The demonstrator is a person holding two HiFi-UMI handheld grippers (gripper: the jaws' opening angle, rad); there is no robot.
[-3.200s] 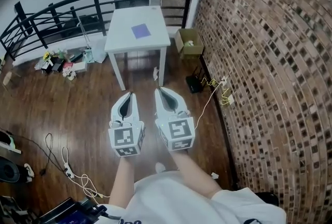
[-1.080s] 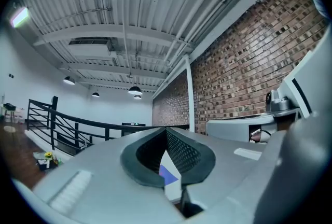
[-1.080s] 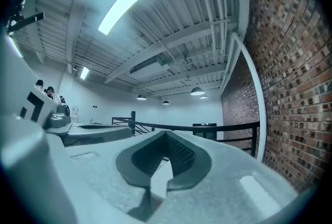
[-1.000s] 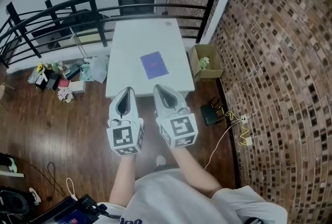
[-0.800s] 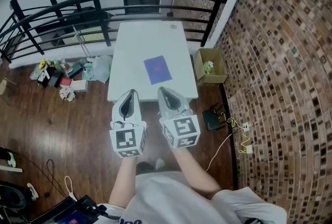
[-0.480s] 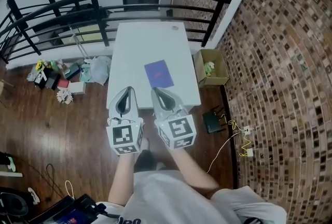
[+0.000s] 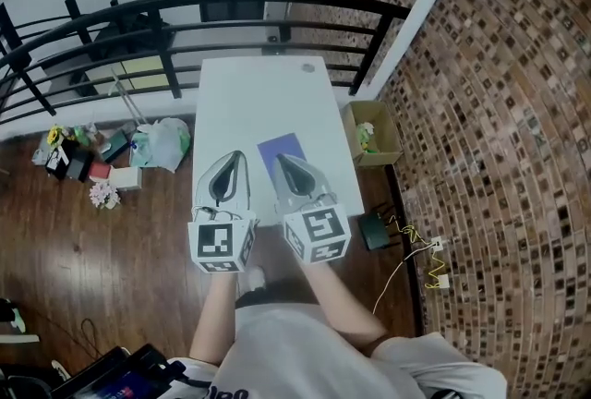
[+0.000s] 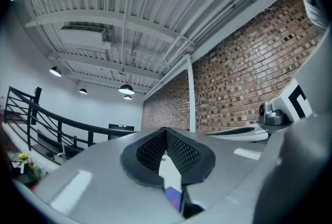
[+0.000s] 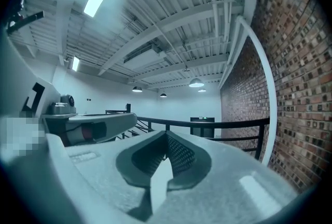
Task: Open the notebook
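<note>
A purple notebook (image 7: 280, 144) lies closed on the white table (image 7: 263, 92), toward its near right part. Both grippers are held side by side over the table's near edge, pointing level toward the railing. My left gripper (image 7: 236, 155) is shut and empty, its tips just left of the notebook. My right gripper (image 7: 280, 159) is also shut and empty, and its tips cover the notebook's near edge in the head view. In the left gripper view the left gripper (image 8: 166, 132) has its tips together, and a sliver of the notebook (image 8: 173, 197) shows below. The right gripper (image 9: 166, 135) points at the railing.
A black railing (image 7: 231, 5) runs behind the table. A brick wall (image 7: 499, 111) stands on the right, with a cardboard box (image 7: 372, 134) and a black box (image 7: 377, 229) with cables at its foot. Bags and clutter (image 7: 102, 157) lie on the floor left of the table.
The person has walked up to the table. Both grippers, earlier over the floor short of it, now reach over its near edge, and the notebook has come under the right gripper's tips.
</note>
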